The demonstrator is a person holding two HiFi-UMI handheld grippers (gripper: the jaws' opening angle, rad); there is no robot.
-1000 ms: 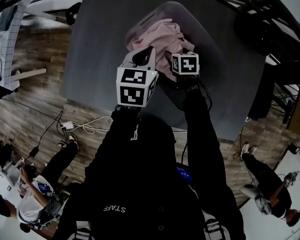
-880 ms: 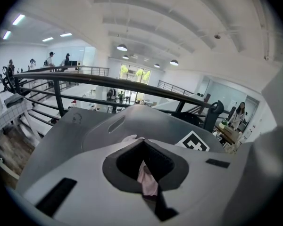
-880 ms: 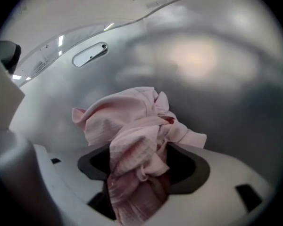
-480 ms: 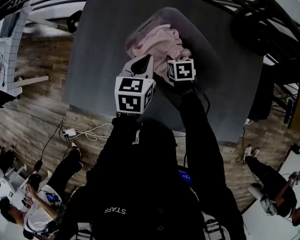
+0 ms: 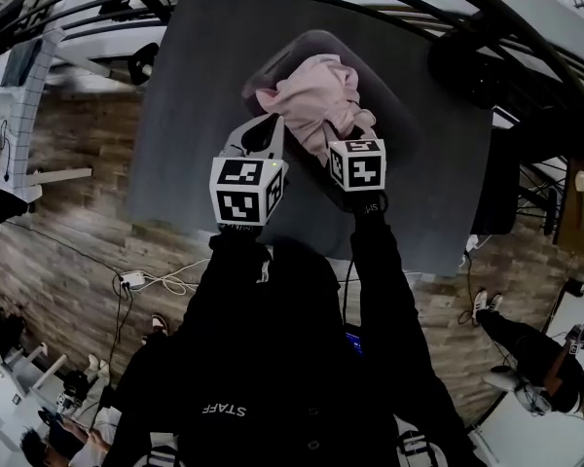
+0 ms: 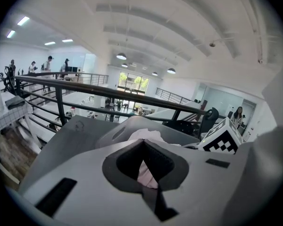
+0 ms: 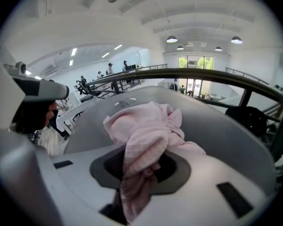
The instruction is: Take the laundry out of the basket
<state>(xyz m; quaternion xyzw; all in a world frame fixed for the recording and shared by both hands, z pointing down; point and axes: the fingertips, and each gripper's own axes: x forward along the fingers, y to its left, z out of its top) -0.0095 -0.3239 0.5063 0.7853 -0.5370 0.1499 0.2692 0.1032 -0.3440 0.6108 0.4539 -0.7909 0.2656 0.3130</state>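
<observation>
Pink laundry (image 5: 311, 90) is the only thing I handle here, and it is bunched above the grey basket (image 5: 394, 105), which stands on the dark counter (image 5: 185, 115). On the left, my left tongs (image 6: 146, 175) are closed on a thin fold at the left corner of the cloth; in the left gripper view the fabric runs down into the line where the two jaws meet. In the middle, the bundle stretches across from one pair of tongs to the other, and most of it lies just ahead of the tips, over the basket and not yet outside it. On the right, my right tongs (image 7: 139, 173) have just been closing and now clamp a thick twisted roll of the cloth. I judge the right side is nearer to the bulk, so the lift depends mostly on it: both must go up and then away from the basket together.
</observation>
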